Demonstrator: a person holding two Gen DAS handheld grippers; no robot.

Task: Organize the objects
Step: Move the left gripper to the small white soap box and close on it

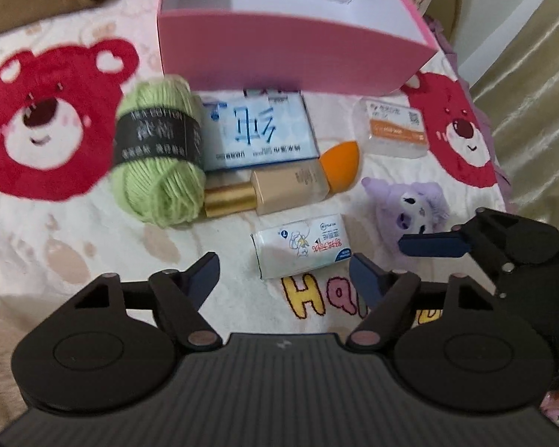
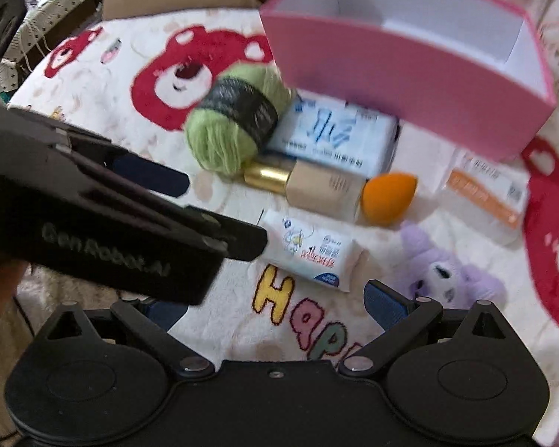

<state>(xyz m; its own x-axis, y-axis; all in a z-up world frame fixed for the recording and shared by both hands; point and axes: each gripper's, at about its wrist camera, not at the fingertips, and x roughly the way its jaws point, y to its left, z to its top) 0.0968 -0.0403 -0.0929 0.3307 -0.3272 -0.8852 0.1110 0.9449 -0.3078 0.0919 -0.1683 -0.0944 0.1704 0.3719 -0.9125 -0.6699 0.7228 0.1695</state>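
On the cream blanket with red bear faces (image 1: 52,119), an open pink cardboard box with a white inside (image 1: 290,52) stands at the top of the frame. Below it lie a ball of green yarn with a black band (image 1: 156,156), a pale blue packet (image 1: 257,130), a beige bottle with a gold cap (image 1: 268,192) touching an orange teardrop sponge (image 1: 341,165), a clear case with an orange label (image 1: 393,132), a purple plush toy (image 1: 413,205) and a small white tissue pack (image 1: 302,246). The left gripper (image 1: 285,268) hangs with jaws apart, empty, the tissue pack just beyond them. The right gripper (image 2: 275,303) is likewise open and empty, low in its frame.
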